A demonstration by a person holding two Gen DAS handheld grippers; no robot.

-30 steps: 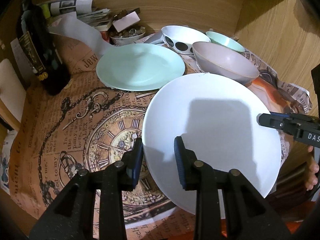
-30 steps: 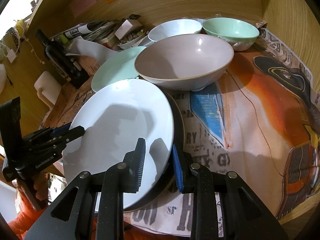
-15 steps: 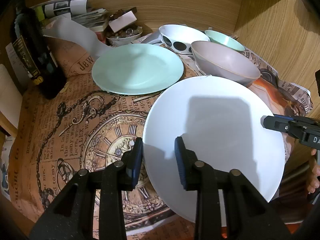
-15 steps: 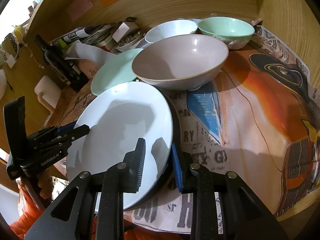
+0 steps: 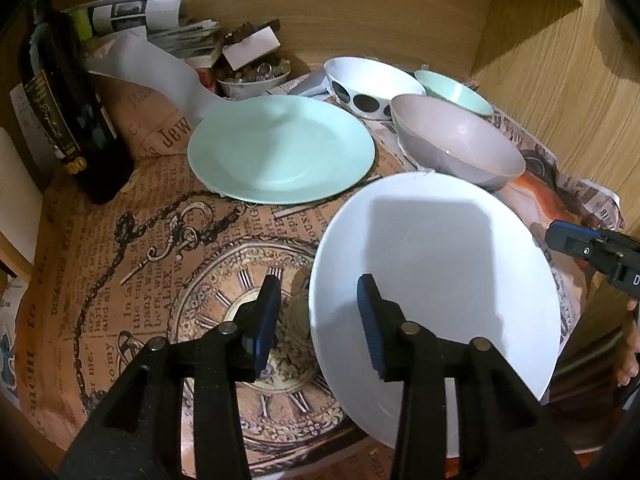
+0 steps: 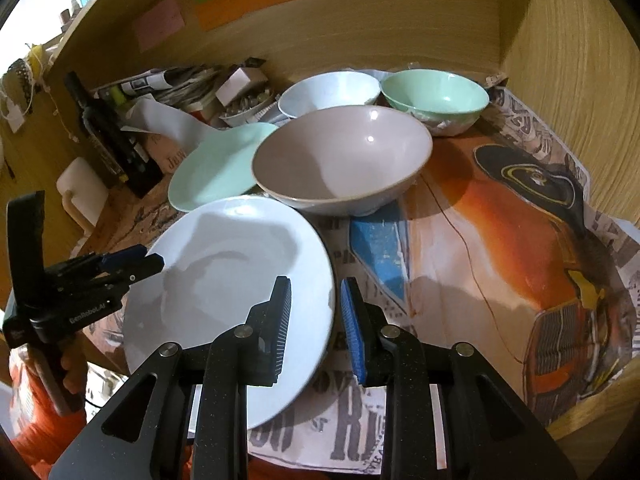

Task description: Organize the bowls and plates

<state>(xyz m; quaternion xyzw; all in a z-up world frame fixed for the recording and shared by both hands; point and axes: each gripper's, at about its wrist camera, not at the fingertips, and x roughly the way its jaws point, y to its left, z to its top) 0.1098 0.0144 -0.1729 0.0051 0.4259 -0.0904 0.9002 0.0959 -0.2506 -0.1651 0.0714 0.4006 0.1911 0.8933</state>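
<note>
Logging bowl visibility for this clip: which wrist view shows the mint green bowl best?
The right wrist view: the mint green bowl shows its whole opening and inside, at the back right corner. In the left wrist view the mint green bowl is only a sliver, mostly hidden behind the pinkish-grey bowl.

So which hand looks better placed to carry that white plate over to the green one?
The right. Its tongs straddle the white plate's rim, while the left tongs are opening off it. The green plate lies beyond.
</note>
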